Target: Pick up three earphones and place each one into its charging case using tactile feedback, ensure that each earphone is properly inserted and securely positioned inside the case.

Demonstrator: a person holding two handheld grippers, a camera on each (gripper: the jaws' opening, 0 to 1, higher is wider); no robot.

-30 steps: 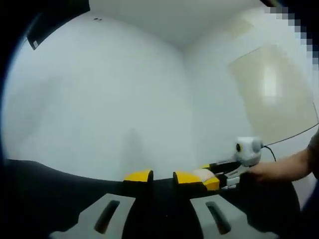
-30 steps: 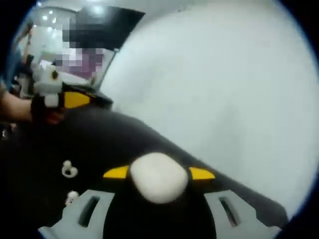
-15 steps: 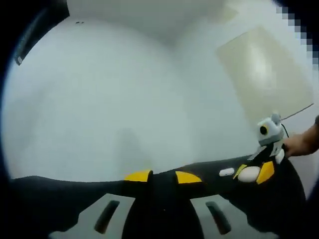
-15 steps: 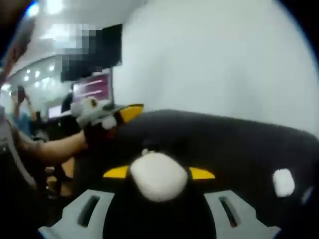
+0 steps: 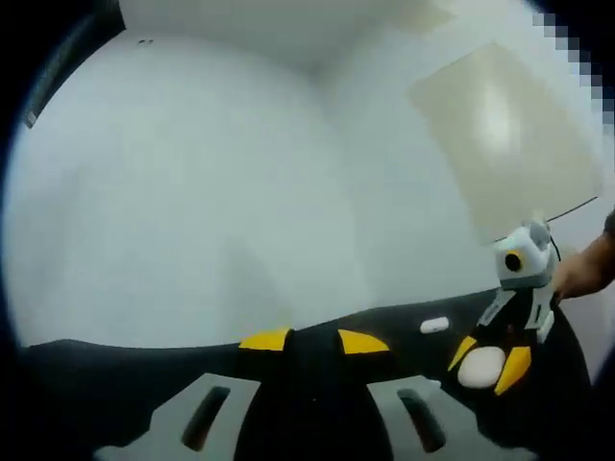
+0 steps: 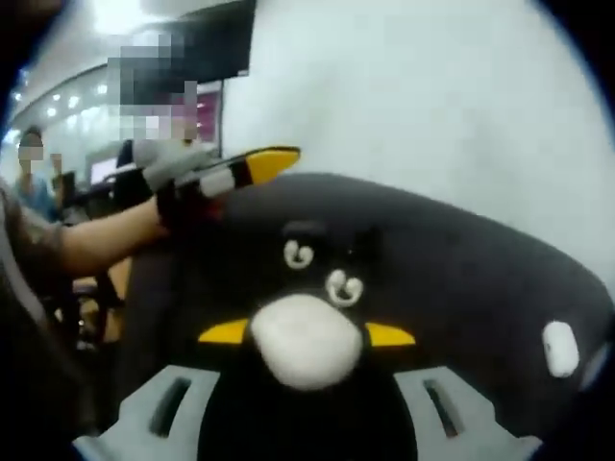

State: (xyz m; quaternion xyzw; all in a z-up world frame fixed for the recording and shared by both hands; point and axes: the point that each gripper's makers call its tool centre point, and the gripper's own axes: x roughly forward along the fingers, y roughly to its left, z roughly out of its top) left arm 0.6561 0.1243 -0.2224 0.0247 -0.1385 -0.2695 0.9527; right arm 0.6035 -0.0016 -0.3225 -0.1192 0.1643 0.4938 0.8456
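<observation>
Right gripper point(image 6: 307, 334) clamped on a white charging case point(image 6: 306, 341), jaws tight against both its sides, above the black table point(image 6: 461, 279). Just ahead of the case, two white earphones point(image 6: 299, 254) point(image 6: 343, 286) lying close together; another white case point(image 6: 560, 348) far off right. Left gripper point(image 5: 312, 340) holding nothing, yellow tips narrowly parted, hovering at the table edge; small white case point(image 5: 434, 326) ahead to its right.

My left camera sits low over the black worktop point(image 5: 115, 375) and faces the white wall point(image 5: 192, 192). My right camera looks down from close by, across the same worktop, toward my left hand-held gripper point(image 6: 274, 158). My right hand-held gripper point(image 5: 488, 357) shows in the left gripper view.
</observation>
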